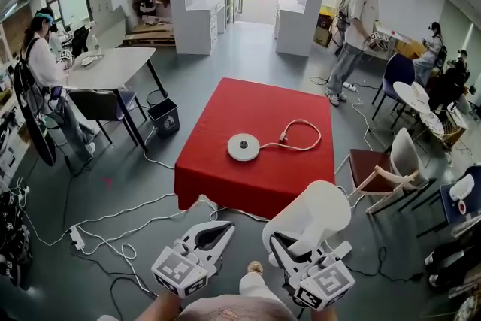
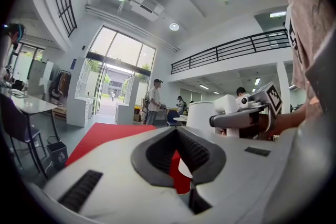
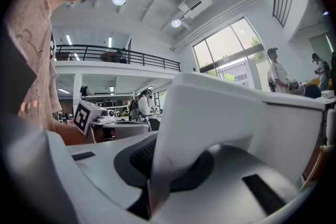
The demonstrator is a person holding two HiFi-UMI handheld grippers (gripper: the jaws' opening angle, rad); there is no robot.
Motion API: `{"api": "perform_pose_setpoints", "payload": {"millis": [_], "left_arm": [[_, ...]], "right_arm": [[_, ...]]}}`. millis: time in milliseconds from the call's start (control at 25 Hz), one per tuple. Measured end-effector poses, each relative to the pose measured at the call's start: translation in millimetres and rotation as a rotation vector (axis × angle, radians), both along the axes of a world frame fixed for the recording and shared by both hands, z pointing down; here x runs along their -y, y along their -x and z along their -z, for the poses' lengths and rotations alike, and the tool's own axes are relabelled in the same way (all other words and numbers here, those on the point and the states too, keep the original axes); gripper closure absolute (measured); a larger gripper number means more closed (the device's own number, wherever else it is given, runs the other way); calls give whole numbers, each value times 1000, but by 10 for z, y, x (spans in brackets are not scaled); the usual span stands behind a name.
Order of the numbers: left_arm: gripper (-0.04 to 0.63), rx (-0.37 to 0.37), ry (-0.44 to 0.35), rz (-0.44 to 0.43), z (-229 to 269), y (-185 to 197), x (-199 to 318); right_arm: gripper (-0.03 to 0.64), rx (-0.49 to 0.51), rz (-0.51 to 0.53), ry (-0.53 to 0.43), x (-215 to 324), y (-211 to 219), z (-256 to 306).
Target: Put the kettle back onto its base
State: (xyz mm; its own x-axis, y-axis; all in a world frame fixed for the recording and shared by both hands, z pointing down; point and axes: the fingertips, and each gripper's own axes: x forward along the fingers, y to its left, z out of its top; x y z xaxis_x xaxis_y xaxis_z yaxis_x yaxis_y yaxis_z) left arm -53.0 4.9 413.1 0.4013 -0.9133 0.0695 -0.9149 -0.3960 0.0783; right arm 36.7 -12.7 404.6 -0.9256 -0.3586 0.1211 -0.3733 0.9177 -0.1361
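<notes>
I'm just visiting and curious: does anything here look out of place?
The kettle is off its base, held by its handle in the right gripper, short of the red table. The base sits bare there, its cord looped loose, plug on the cloth.

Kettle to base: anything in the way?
Nothing: head view shows only bare red tablecloth between the kettle in the right gripper and the base; its cord loops off to the side.
</notes>
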Motion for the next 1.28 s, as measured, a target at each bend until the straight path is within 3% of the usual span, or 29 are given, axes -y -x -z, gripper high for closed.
{"api": "perform_pose_setpoints", "payload": {"millis": [640, 1280], "left_arm": [[598, 6, -16, 75, 137, 59, 946], [598, -15, 41, 156, 48, 234, 1561]], "right_arm": [[560, -1, 113, -20, 956, 111, 161], [560, -7, 177, -6, 1677, 244, 76]]}}
